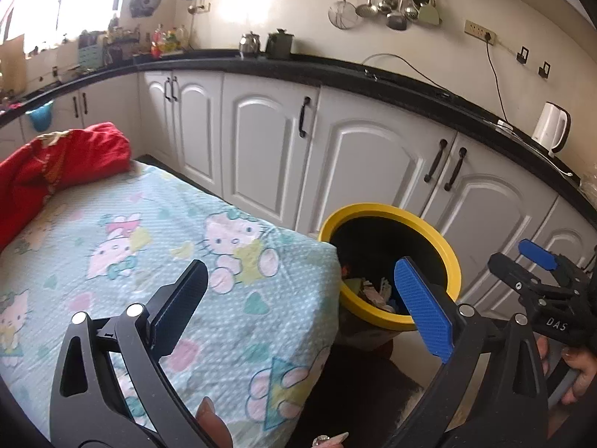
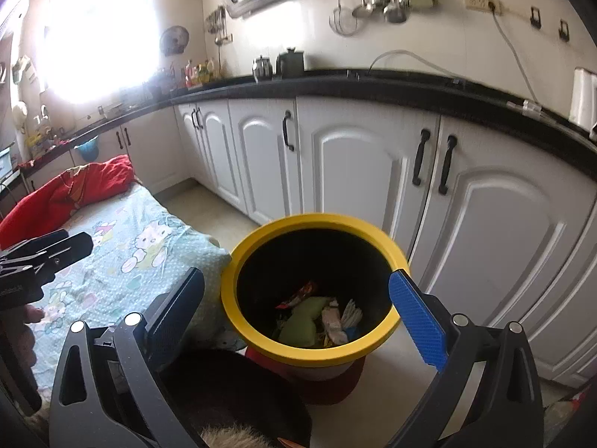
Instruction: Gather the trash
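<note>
A yellow-rimmed trash bin stands on the floor beside the table, with several pieces of trash inside, among them a red wrapper, a green piece and white paper. It also shows in the left wrist view. My right gripper is open and empty, held just above the bin's mouth. My left gripper is open and empty over the table's near right corner, beside the bin. The right gripper shows at the right edge of the left wrist view.
The table carries a cartoon-print cloth with a red bundle of fabric at its far left. White cabinets under a black counter run behind the bin. A white kettle stands on the counter.
</note>
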A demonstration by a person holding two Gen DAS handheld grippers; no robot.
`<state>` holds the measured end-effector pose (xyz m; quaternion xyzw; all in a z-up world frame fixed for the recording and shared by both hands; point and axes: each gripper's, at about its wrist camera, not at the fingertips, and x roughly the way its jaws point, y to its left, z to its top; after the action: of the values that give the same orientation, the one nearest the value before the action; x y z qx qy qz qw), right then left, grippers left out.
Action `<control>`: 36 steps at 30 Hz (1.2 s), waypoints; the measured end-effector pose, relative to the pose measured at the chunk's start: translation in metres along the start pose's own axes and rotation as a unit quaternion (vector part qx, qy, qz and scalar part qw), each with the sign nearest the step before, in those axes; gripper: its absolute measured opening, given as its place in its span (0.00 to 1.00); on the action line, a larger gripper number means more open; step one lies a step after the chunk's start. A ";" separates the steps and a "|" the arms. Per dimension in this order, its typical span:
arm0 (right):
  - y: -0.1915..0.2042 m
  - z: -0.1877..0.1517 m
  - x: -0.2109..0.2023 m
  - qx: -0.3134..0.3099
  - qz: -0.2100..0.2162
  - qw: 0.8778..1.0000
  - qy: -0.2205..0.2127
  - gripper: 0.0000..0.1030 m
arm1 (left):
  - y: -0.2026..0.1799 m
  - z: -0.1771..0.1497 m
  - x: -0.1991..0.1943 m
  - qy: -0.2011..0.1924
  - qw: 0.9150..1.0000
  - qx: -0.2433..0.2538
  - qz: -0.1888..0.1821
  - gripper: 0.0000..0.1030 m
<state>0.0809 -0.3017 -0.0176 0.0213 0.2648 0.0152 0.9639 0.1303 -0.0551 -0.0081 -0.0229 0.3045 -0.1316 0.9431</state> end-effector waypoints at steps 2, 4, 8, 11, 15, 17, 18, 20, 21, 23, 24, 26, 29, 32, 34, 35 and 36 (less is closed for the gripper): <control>0.003 -0.004 -0.008 0.003 -0.006 1.000 -0.016 0.94 | 0.002 -0.003 -0.008 -0.009 1.000 0.000 0.005 0.89; 0.005 -0.008 -0.015 0.009 -0.009 0.999 -0.030 0.94 | 0.004 -0.007 -0.017 -0.021 1.000 0.001 0.011 0.89; 0.009 -0.014 -0.026 0.013 -0.015 0.998 -0.056 0.94 | 0.008 -0.015 -0.032 -0.043 0.999 -0.001 0.025 0.89; 0.015 -0.019 -0.034 0.013 -0.016 0.997 -0.075 0.94 | 0.009 -0.022 -0.042 -0.060 0.997 0.006 0.037 0.89; 0.025 -0.024 -0.042 0.002 -0.015 0.995 -0.099 0.94 | 0.008 -0.031 -0.053 -0.078 0.996 0.018 0.050 0.89; 0.029 -0.027 -0.046 -0.002 -0.016 0.994 -0.109 0.94 | 0.008 -0.035 -0.057 -0.084 0.995 0.019 0.055 0.89; 0.031 -0.029 -0.047 -0.003 -0.015 0.993 -0.113 0.94 | 0.008 -0.036 -0.059 -0.089 0.994 0.020 0.056 0.89; 0.034 -0.032 -0.050 -0.008 -0.016 0.992 -0.122 0.94 | 0.008 -0.039 -0.063 -0.099 0.993 0.019 0.058 0.89; 0.036 -0.034 -0.051 -0.011 -0.018 0.992 -0.128 0.94 | 0.008 -0.041 -0.065 -0.104 0.992 0.020 0.062 0.89; 0.041 -0.037 -0.052 -0.018 -0.027 0.990 -0.137 0.94 | 0.007 -0.043 -0.067 -0.115 0.991 0.021 0.070 0.89; 0.042 -0.039 -0.052 -0.019 -0.028 0.990 -0.140 0.94 | 0.007 -0.045 -0.068 -0.119 0.990 0.021 0.072 0.89; 0.045 -0.042 -0.053 -0.023 -0.034 0.987 -0.154 0.94 | 0.007 -0.048 -0.069 -0.124 0.989 0.017 0.072 0.89; 0.050 -0.048 -0.051 -0.032 -0.034 0.985 -0.168 0.94 | 0.008 -0.052 -0.069 -0.136 0.987 0.016 0.079 0.89; 0.058 -0.056 -0.047 -0.049 -0.024 0.984 -0.172 0.94 | 0.010 -0.057 -0.068 -0.140 0.987 0.007 0.076 0.89; 0.064 -0.060 -0.045 -0.064 -0.020 0.983 -0.173 0.94 | 0.011 -0.059 -0.065 -0.136 0.988 0.003 0.071 0.89; 0.065 -0.061 -0.044 -0.069 -0.018 0.983 -0.170 0.94 | 0.010 -0.060 -0.064 -0.135 0.988 0.004 0.071 0.89; 0.066 -0.062 -0.044 -0.069 -0.018 0.983 -0.169 0.94 | 0.010 -0.061 -0.063 -0.133 0.988 0.005 0.072 0.89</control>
<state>0.0106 -0.2358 -0.0454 -0.0480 0.0964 0.0128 0.9941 0.0479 -0.0267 -0.0231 -0.0132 0.1763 -0.0611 0.9824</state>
